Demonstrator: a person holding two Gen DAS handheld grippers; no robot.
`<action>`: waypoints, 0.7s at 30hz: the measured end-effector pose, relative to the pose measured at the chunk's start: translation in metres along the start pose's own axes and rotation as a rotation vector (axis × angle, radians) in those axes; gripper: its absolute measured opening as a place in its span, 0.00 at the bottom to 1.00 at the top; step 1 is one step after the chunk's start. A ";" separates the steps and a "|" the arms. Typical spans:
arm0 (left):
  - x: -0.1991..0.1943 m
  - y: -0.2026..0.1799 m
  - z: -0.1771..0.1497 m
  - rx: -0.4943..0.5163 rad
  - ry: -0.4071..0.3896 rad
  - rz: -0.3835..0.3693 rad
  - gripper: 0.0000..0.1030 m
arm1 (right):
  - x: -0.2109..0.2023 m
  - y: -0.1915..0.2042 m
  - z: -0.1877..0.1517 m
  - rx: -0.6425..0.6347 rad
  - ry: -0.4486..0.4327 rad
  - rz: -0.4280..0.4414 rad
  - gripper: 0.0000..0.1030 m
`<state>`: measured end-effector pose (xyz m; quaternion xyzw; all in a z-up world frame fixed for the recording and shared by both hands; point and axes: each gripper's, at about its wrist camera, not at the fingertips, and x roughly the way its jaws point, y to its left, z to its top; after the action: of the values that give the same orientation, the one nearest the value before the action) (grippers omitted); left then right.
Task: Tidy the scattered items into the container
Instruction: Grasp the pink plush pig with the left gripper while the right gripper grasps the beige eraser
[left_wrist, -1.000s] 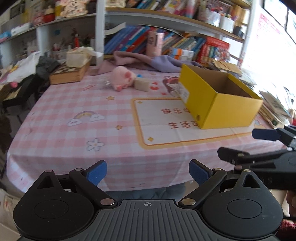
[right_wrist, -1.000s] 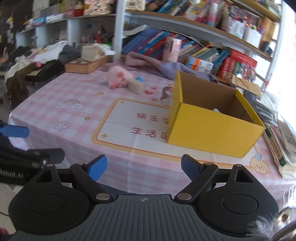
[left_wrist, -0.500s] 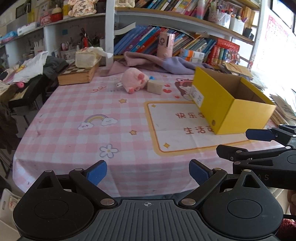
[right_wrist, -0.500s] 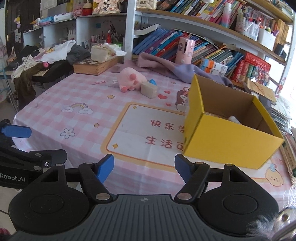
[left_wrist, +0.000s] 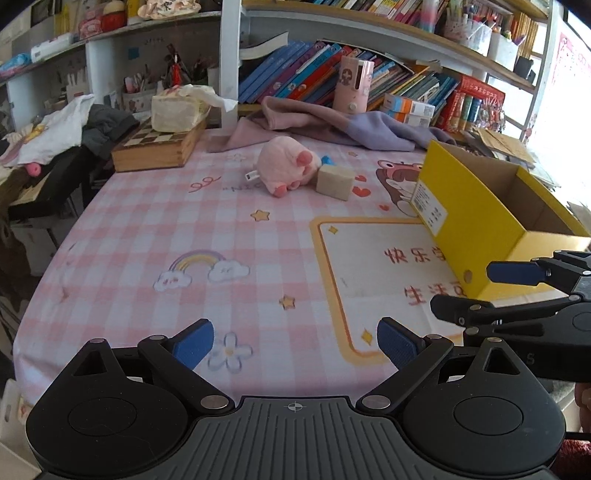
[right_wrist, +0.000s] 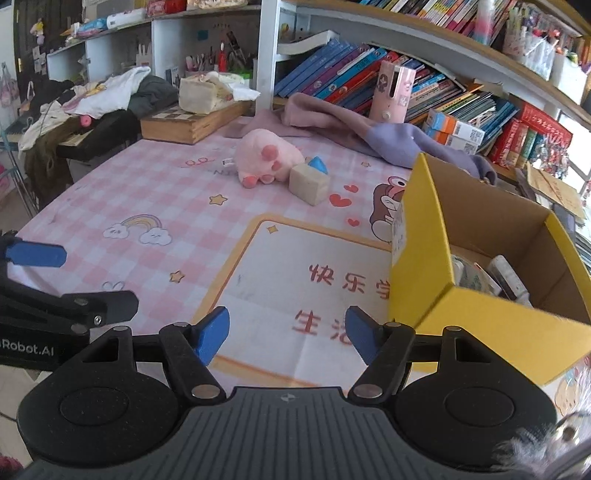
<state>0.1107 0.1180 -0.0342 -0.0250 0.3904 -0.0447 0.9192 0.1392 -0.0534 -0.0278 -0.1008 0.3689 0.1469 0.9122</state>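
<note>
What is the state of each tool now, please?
Left tool: open, holding nothing.
Right tool: open but closing, nothing between its pads.

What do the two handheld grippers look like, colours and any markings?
Both the left gripper and the right gripper are matte black, with a ribbed grey base, two round discs, silver pivot pins and blue pads on the fingertips. Seen from the right wrist, the left one carries white lettering "Robot.AI".
</note>
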 end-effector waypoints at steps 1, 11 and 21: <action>0.006 0.001 0.005 0.005 0.004 0.001 0.94 | 0.006 -0.001 0.004 -0.002 0.006 0.003 0.66; 0.057 0.007 0.062 0.063 -0.004 0.020 0.94 | 0.066 -0.022 0.048 0.039 0.042 0.042 0.62; 0.114 0.018 0.122 0.143 -0.038 0.063 0.94 | 0.127 -0.024 0.095 0.019 0.058 0.097 0.57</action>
<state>0.2781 0.1260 -0.0329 0.0519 0.3695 -0.0431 0.9268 0.2955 -0.0239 -0.0478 -0.0784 0.4010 0.1846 0.8939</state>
